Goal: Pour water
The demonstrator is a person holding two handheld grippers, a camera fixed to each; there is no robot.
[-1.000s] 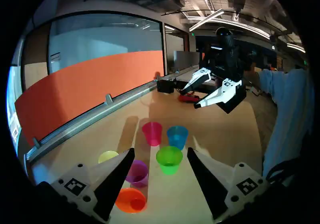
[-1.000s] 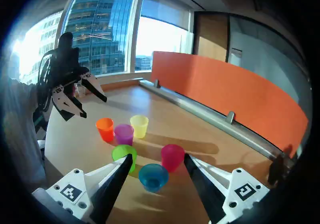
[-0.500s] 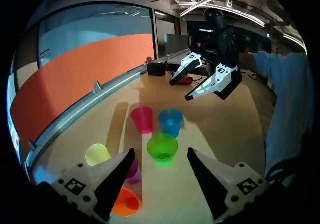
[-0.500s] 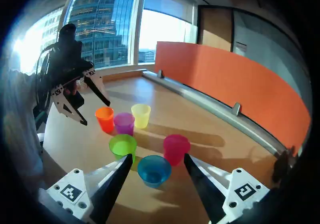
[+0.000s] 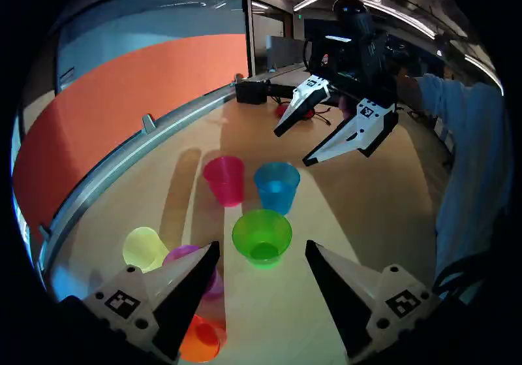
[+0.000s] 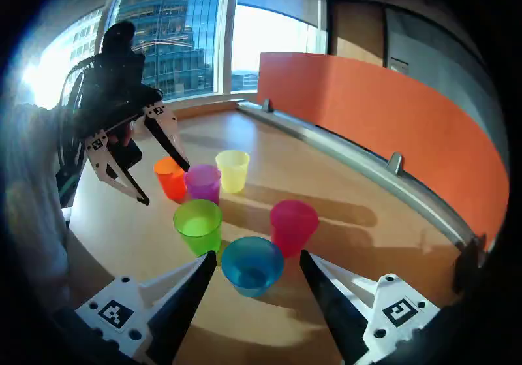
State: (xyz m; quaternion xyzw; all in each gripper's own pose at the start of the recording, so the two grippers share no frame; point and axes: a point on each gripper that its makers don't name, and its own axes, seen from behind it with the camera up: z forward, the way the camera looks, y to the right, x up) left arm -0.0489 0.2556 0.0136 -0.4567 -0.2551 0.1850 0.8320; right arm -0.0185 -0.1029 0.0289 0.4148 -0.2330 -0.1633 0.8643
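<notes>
right tool spread, blue cup just ahead

In the left gripper view a finger of the left tool covers part of the orange cup and the purple cup. A sleeve runs off the right edge. In the right gripper view the person is washed out by glare.
</notes>
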